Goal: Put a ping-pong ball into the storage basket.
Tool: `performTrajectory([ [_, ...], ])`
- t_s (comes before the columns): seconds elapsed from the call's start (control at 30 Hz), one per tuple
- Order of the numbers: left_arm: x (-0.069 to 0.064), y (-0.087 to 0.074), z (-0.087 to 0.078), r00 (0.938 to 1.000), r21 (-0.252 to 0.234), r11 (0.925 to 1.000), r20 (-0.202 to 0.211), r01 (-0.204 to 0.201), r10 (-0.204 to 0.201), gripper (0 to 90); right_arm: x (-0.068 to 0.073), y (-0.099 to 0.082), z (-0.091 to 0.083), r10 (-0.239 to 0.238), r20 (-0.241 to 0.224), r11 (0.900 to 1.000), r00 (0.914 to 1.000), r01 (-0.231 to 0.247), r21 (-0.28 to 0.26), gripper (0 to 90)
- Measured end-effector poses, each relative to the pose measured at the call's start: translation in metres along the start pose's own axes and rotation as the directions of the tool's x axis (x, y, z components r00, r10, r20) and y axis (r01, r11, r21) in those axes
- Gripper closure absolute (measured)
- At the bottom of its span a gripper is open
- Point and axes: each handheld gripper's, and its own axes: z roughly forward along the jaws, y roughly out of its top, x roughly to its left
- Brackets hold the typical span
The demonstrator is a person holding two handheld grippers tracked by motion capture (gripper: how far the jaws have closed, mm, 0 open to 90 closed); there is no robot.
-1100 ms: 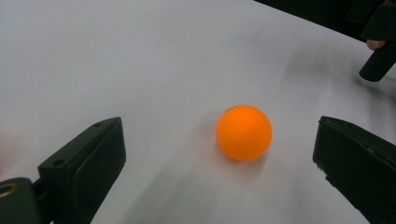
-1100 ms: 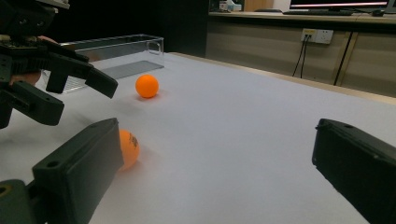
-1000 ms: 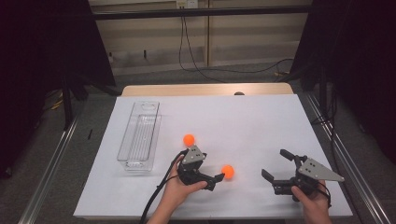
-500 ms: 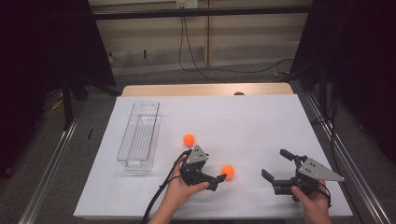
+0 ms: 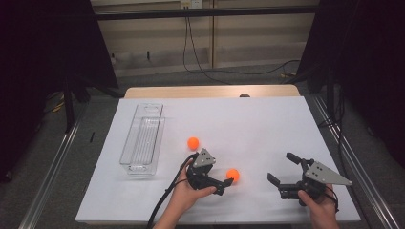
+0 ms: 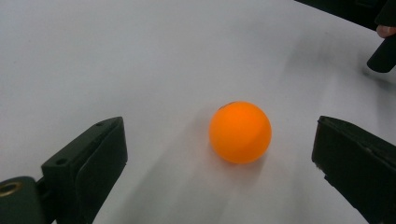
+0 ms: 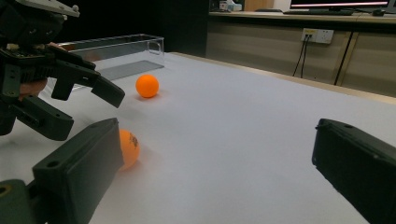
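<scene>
Table [image 5: 267, 119] under white sheet, wooden edge at 12 o'clock. Clear bin [image 5: 142, 138] at 9 o'clock of sheet, long side toward 12, nothing inside as far as can be told.

Left gripper [image 5: 224, 183] low on sheet, just left of centre, held in left hand [image 5: 184, 195], cable trailing toward 6 o'clock. Jaws wide apart, gripping nothing; in left gripper view, one jaw at 8 o'clock, the other at 4 o'clock, near ball [image 6: 240, 132] on sheet between them, closer to the 4 o'clock jaw, touching neither.

Right gripper [image 5: 282, 169] at 5 o'clock of sheet, held in right hand [image 5: 320, 207], grey plate on top. Jaws also wide apart and holding nothing, pointing toward 9 o'clock at left gripper, well apart from it.

Far ball [image 5: 193, 142] on bare sheet at 11 o'clock of left gripper, between bin and near ball, touching neither. In right gripper view, near ball half hidden behind the jaw at 8 o'clock.
</scene>
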Motion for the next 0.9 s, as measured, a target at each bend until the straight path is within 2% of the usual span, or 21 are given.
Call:
performTrajectory([
  [0.9,-0.0041,0.0024,0.0090,0.9999,0.032,0.9994,0.007,-0.012,0.012,4.2,0.0000,-0.0003,0.0007,-0.003,-0.002,1.0000,1.0000,0.003,0.005,1.3],
])
